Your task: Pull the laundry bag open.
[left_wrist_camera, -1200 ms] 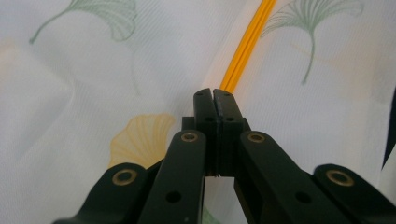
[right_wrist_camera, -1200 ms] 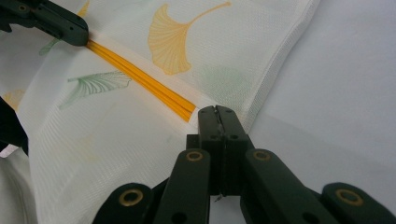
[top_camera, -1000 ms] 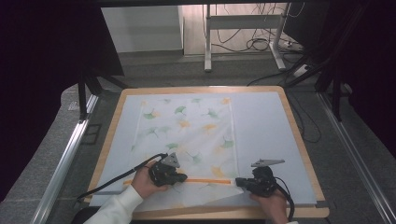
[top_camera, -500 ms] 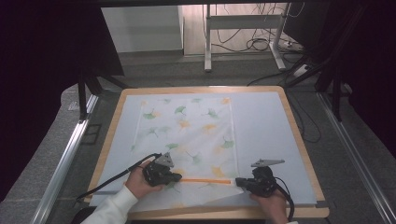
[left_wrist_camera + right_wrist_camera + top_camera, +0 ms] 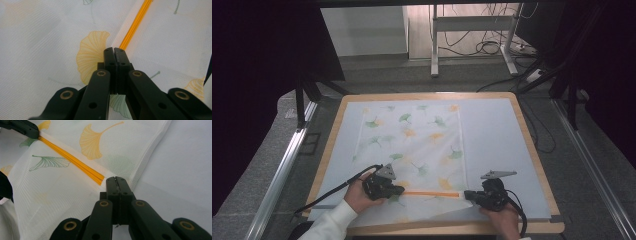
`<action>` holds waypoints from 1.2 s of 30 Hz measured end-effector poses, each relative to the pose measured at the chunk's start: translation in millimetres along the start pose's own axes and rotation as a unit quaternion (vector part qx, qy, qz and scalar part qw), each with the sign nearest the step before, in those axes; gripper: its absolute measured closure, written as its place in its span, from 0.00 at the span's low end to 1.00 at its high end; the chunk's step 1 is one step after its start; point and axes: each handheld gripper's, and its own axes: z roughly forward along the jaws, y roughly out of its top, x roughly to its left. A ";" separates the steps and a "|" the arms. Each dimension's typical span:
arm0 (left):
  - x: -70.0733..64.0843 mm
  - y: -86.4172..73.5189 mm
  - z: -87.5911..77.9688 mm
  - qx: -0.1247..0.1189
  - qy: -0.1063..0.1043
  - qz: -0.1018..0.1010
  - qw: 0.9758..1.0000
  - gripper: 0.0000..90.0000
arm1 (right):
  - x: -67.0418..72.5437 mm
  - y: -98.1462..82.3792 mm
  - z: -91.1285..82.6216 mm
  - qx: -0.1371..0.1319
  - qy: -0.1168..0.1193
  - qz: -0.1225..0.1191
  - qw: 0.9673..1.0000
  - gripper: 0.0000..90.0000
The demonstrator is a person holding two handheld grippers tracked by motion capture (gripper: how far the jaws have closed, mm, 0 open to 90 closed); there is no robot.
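Two grippers, one thing: a white mesh bag (image 5: 412,145) printed with ginkgo leaves, flat on the pale mat of the wood-rimmed table (image 5: 532,150). Its orange zipper (image 5: 431,194) runs across the near end, at 6 o'clock on the board.

We see the left gripper (image 5: 398,190) pinched shut at the zipper's 9 o'clock end; in the left gripper view the jaws meet with no gap right at the orange zipper (image 5: 135,23), so we read it as clamped on the bag at the zip. The right gripper (image 5: 468,194) sits at the zipper's 3 o'clock end; its own view shows jaws closed tight on the bag's hem beside the zipper end (image 5: 98,177).

Progress, our judgement: both ends are held and the zipper line is pulled straight between them. We cannot tell whether the zip is open or shut, nor where the slider sits. Pulling the slider along looks like what is left.

Containers: the bag lies flat, nothing visible inside through the mesh.
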 end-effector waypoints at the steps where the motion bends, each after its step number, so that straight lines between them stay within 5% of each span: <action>1: 0.5 -0.7 -0.5 -0.001 0.001 0.000 1.000 1.00 | 0.2 0.0 -0.1 0.000 0.000 0.001 1.000 1.00; 36: 18.5 -33.0 -26.0 -0.006 0.017 -0.042 0.999 1.00 | -0.2 -0.1 0.0 0.000 0.000 0.001 1.000 1.00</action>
